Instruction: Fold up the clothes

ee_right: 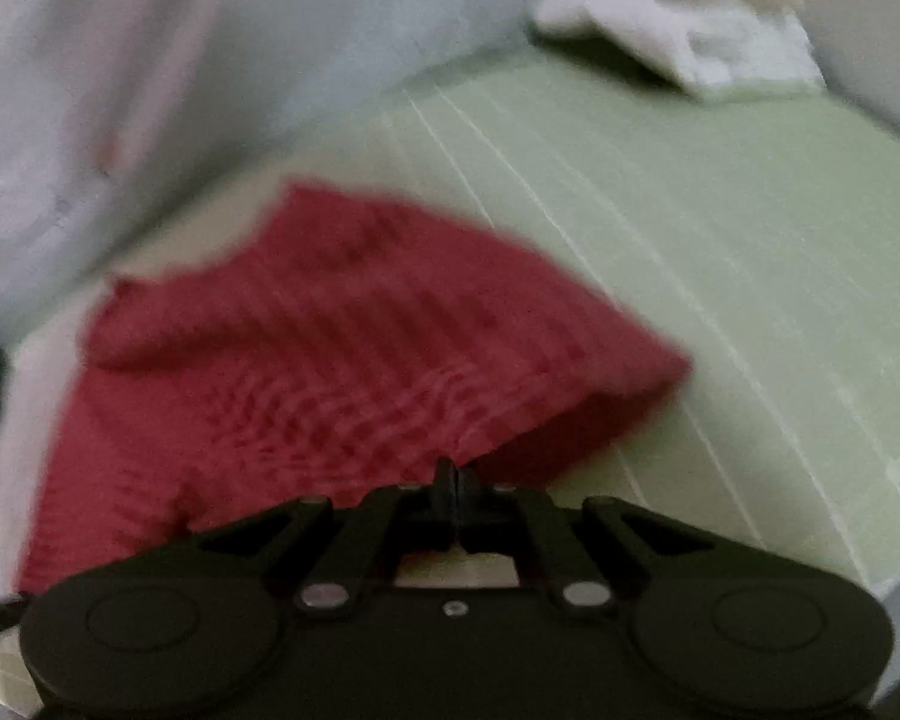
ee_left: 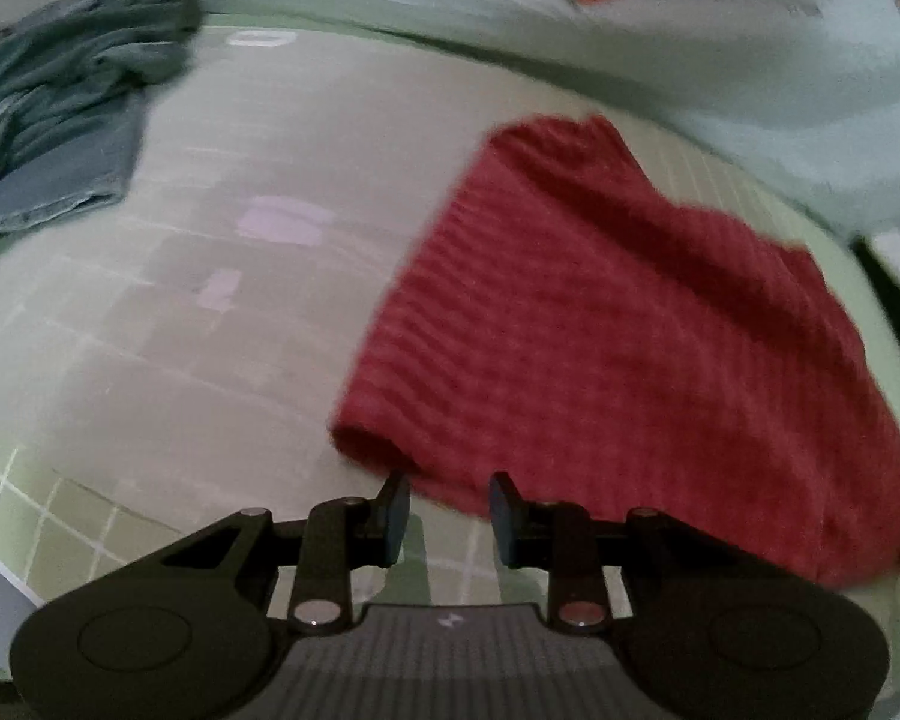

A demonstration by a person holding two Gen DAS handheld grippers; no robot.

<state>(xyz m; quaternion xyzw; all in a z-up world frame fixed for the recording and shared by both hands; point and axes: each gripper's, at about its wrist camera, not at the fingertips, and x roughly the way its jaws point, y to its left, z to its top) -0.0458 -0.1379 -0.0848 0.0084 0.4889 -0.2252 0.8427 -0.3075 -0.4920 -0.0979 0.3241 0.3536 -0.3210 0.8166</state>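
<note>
A red ribbed knit garment (ee_left: 618, 324) lies on the green gridded mat (ee_left: 78, 516), spread toward the right in the left wrist view. My left gripper (ee_left: 449, 510) hangs open just short of the garment's near left corner, nothing between its fingers. In the right wrist view the same red garment (ee_right: 342, 348) fills the left centre, blurred. My right gripper (ee_right: 453, 489) is shut with its fingertips pinched on the garment's near edge, which is lifted a little.
A crumpled blue-grey garment (ee_left: 60, 96) lies at the far left of the mat. A pale bedcover (ee_left: 630, 18) runs along the back. Folded white and beige cloths (ee_right: 684, 24) sit stacked at the mat's far right corner (ee_right: 750, 240).
</note>
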